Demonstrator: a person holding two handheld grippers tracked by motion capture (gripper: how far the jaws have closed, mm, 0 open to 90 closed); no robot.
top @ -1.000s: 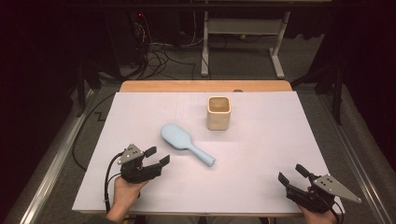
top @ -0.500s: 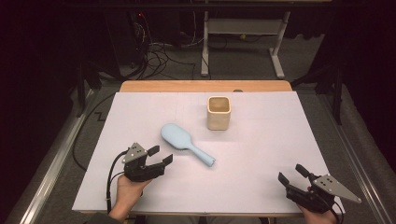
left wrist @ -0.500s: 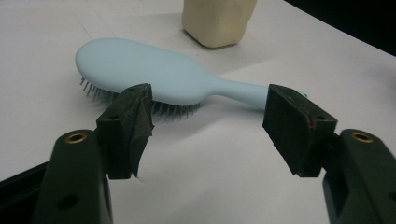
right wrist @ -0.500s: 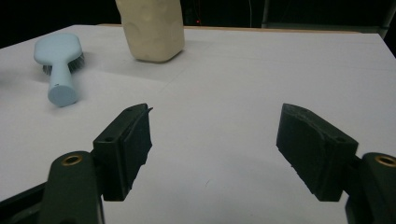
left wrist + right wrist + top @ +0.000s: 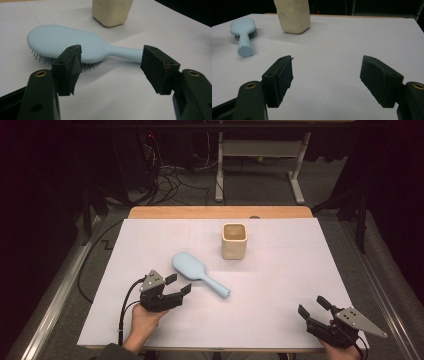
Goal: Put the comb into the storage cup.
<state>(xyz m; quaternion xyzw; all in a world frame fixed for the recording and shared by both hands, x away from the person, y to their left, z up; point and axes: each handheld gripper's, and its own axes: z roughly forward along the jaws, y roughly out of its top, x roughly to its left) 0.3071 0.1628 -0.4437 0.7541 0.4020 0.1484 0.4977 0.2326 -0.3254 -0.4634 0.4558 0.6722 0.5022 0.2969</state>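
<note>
Hairbrush [image 5: 200,272], smooth pale-blue plastic oval, bristles down, lies before the left gripper's [image 5: 178,284] wide-open, empty fingers.

Two things stand on the white surface [image 5: 280,285]: the light blue hairbrush [image 5: 197,272] lying left of centre, and the cream cup [image 5: 234,241] upright just beyond it, apart from it. Bare surface lies between the left gripper [image 5: 178,285] and the hairbrush, and across the right half ahead of the right gripper [image 5: 311,306].

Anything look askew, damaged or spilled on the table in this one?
One oddity: the pad covering on the left gripper looks loose and frayed on one jaw. Otherwise the blue hairbrush lies bristles down, and the cream cup stands upright, no spill.
</note>
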